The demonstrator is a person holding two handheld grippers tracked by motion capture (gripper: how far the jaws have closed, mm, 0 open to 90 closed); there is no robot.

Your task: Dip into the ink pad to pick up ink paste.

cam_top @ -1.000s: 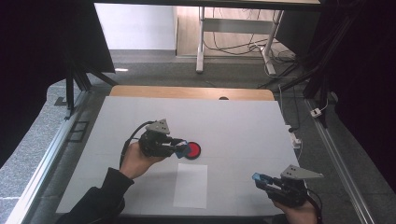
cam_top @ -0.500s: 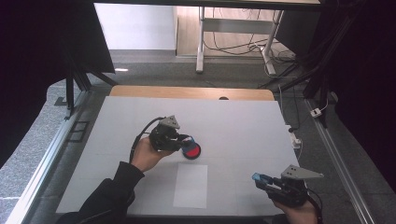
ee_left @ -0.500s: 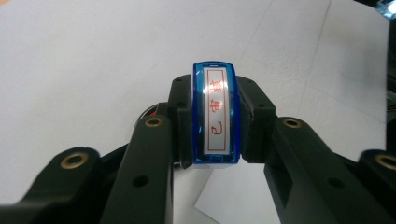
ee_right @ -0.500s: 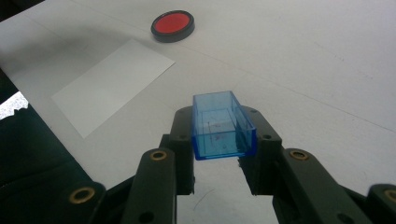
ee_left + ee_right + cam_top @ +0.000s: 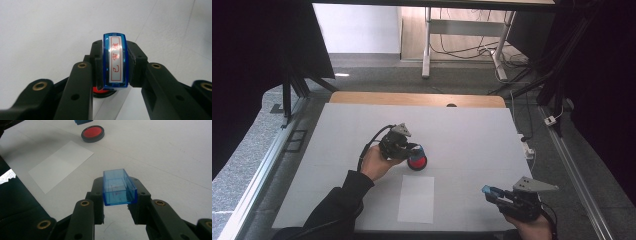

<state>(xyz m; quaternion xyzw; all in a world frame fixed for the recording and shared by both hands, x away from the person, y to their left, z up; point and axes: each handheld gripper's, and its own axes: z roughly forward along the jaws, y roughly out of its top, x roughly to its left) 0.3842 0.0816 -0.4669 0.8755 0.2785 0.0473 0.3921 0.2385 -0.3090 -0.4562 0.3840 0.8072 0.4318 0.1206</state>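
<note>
Left gripper (image 5: 404,147): clamped on a blue stamp (image 5: 115,61), which stands upright between the black jaws with its labelled top, red characters in a red frame, facing the camera.
Stamp position: directly over the round ink pad (image 5: 417,161); in the left gripper view a sliver of red pad (image 5: 100,90) peeks out beneath the stamp's lower end. Whether the stamp face touches the ink I cannot tell.
Right gripper (image 5: 499,193): closed on the stamp's clear blue cap (image 5: 118,187), hollow side up, held low near the table's front right edge, well apart from the pad.
Paper (image 5: 416,198): a white sheet lying flat on the table (image 5: 472,135), between the two grippers and just in front of the pad; its surface looks blank.
Done so far, as I judge it: the cap is off and the stamp is brought to the pad for inking.
Left to do: likely press the stamp on the paper, then put the cap back on.
High view adds: the whole layout, both forearms, and how pad, paper and cap sit relative to each other.
Left gripper view adds: the stamp's label and the grip itself.
Right gripper view adds: the cap's empty interior and the pad's red disc in a black rim (image 5: 92,133).
</note>
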